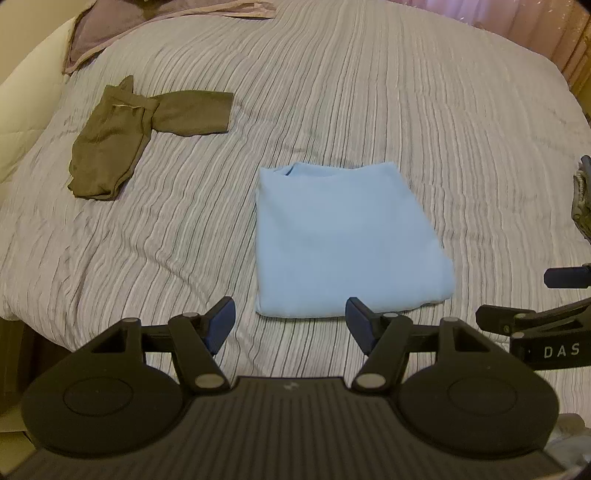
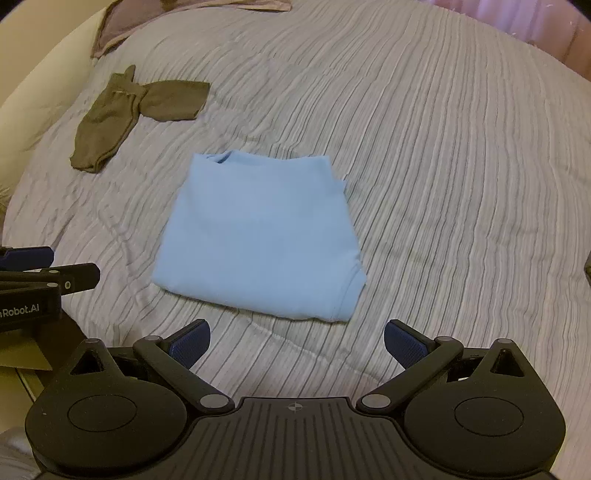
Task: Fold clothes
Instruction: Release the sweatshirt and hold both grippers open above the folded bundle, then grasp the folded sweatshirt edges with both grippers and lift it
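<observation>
Peeking past frame edge: mauve cloth (image 1: 110, 29)

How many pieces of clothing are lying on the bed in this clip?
2 for certain: a folded blue garment at the centre near both open grippers, and an olive garment far left. A mauve fabric at the far edge may be clothing or bedding; I cannot tell.

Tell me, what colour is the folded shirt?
Light blue: the folded shirt shows best in the right wrist view.
</observation>
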